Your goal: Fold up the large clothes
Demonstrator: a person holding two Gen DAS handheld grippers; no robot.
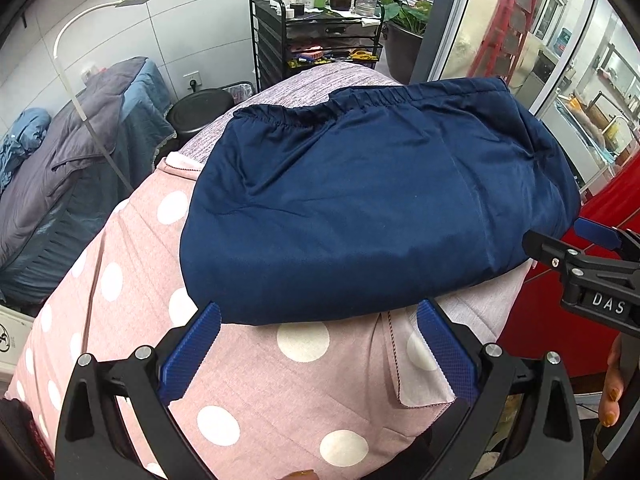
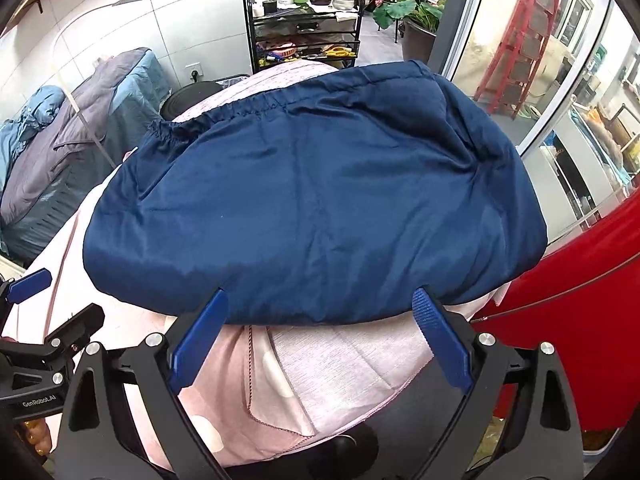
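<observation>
The navy garment [image 2: 316, 208] hides much of the pink polka-dot cover [image 1: 256, 392] under it. The right gripper [image 1: 560, 240] is cut off by the left wrist view's right edge.

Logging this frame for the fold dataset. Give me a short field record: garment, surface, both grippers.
garment: navy garment, folded into a compact bundle, elastic gathered edge on the far side
surface: pink polka-dot cover
left gripper: open, fingers at the bundle's near edge, holding nothing
right gripper: open, at the near edge, holding nothing
</observation>
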